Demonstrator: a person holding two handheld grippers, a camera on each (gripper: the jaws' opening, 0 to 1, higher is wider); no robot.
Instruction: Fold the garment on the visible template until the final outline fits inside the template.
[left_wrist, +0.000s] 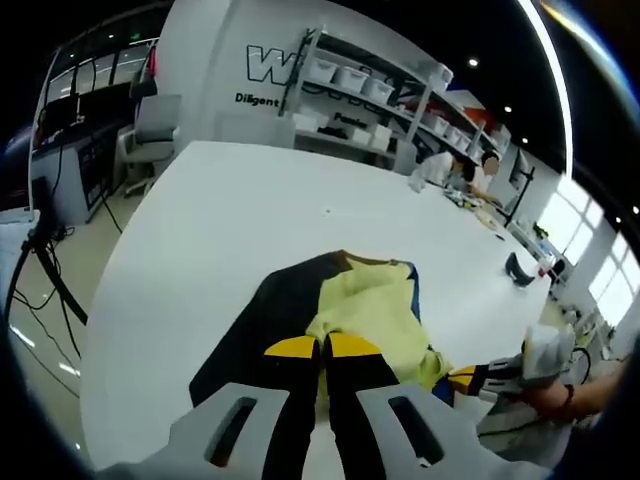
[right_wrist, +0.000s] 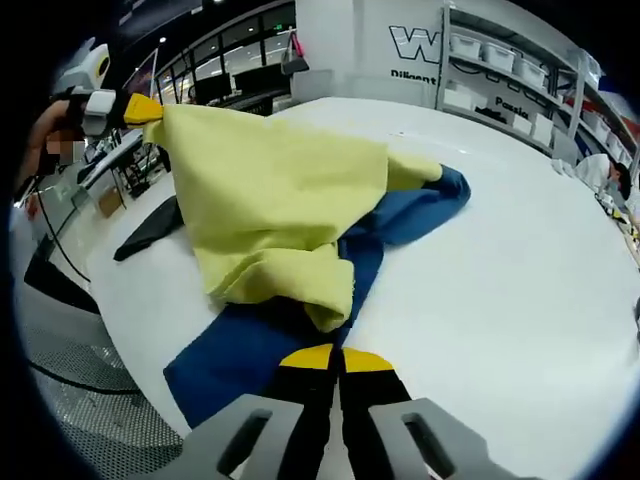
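Both the left claw (left_wrist: 321, 347) and the right claw (right_wrist: 336, 357) are pinching edges of the yellow garment (right_wrist: 275, 190), lifting it off the blue template (right_wrist: 250, 345) on the white surface (right_wrist: 500, 280), likely to lay a fold inside the outline.

In the left gripper view, the left tongs (left_wrist: 322, 347) rise from the bottom centre, their yellow-tipped black jaws pressed together. At the lower right edge of that frame a hand (left_wrist: 585, 395) holds the other tongs. In the right gripper view, the right tongs (right_wrist: 336, 357) stand at bottom centre, jaws closed tip to tip.
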